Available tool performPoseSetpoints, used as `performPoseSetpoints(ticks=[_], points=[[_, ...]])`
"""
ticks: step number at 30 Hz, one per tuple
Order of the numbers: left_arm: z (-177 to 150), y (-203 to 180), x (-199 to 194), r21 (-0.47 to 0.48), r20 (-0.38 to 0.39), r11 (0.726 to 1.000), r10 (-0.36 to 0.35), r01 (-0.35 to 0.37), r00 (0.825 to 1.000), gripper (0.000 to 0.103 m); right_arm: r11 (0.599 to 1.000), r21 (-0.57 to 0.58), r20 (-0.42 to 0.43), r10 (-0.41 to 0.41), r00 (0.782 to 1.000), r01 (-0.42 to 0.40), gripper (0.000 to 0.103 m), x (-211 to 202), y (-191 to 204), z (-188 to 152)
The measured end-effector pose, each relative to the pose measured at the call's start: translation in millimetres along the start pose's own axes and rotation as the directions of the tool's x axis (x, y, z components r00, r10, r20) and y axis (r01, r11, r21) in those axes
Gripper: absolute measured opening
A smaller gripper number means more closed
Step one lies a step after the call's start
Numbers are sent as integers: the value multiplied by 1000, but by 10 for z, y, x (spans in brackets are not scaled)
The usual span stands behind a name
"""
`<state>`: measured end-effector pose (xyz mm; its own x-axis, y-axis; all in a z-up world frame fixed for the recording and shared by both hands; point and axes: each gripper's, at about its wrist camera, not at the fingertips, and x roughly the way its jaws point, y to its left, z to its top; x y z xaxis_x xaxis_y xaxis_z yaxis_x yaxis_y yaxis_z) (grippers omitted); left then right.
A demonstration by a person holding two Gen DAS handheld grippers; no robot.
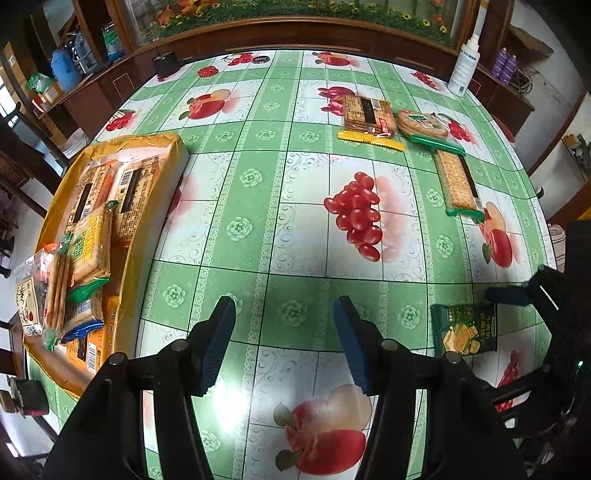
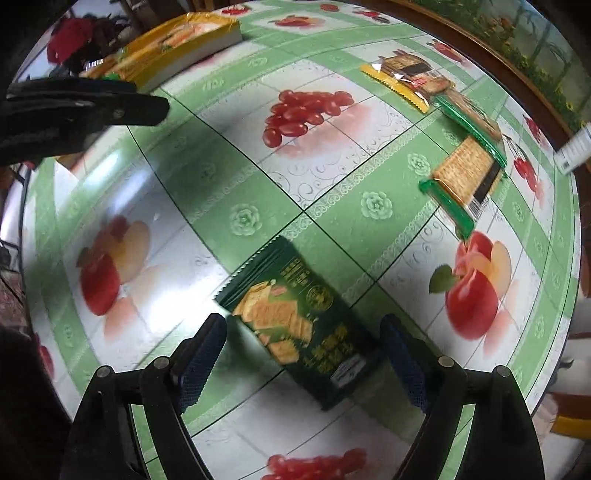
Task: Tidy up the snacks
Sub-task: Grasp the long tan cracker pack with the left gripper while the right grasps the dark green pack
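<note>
A dark green cracker packet (image 2: 299,317) lies flat on the fruit-print tablecloth between the fingers of my right gripper (image 2: 303,347). That gripper is open and its pads stand just clear of the packet's sides. In the left wrist view the same packet (image 1: 465,328) sits at the right with the right gripper (image 1: 517,295) over it. My left gripper (image 1: 284,343) hangs open over bare cloth, nothing between its fingers. A yellow box (image 1: 177,147) at the left holds several snack packs. Three loose packs lie farther back: yellow-edged crackers (image 1: 369,118), round biscuits (image 1: 421,125) and a long green-edged pack (image 1: 458,184).
A white spray bottle (image 1: 463,66) stands at the table's far right edge and a small black object (image 1: 166,64) at the far left. A wooden cabinet (image 1: 295,33) runs behind the table. Open cloth with a grape print (image 1: 354,214) lies between the box and the loose packs.
</note>
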<state>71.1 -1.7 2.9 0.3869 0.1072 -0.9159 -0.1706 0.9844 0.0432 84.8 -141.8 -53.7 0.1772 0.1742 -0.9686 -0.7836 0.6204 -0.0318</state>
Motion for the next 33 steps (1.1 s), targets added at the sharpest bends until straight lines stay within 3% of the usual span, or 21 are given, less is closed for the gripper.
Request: performPoseSetpoints(ticks=[4,6,9,12,14,15,16,20,23,26,30,33], points=[[12,-9,19,-4,-10,1000,-7,7,1000,54,999,50,4,21,1000,-21,82,-4,-44,-16],[50,-48,65,-12,-31,1000,-22,22,999,54,997,72,6,21,1000,-22,74,-37,-80,-58],[215,-219,118,-21,-52,997,-68,67,996,54,990,136,16,23,1000,-25,66,-116,-189,-215],[463,-508,129,-8,-53,991,-135,135,989,54,977,215,23,1,1000,-6,66,-170,-290,-433],[670,-780,157,13,-57,983,-181,182,982,62,970,243,22,-2,1000,-3,68,-203,-317,-555],[780,-933,189,32,-69,980,-194,197,979,74,968,251,23,-6,1000,0,68,-214,-326,-604],[887,-1079,228,50,-79,977,-201,206,976,76,966,258,23,-8,1000,2,68,-220,-336,-656],[1225,-1574,400,96,-108,973,-200,210,974,76,955,297,43,12,999,-24,72,-226,-363,-714],[1352,-1834,519,132,-112,978,-148,162,983,75,950,309,64,30,998,-48,76,-229,-385,-749],[1374,-1925,657,144,-140,980,-120,140,983,75,947,314,81,49,996,-72,77,-243,-427,-766],[1359,-1949,858,100,-211,980,-147,171,966,75,945,313,97,62,993,-89,77,-283,-538,-841],[1371,-1953,960,78,-216,982,-150,170,965,75,941,324,102,73,992,-102,77,-289,-643,-786]])
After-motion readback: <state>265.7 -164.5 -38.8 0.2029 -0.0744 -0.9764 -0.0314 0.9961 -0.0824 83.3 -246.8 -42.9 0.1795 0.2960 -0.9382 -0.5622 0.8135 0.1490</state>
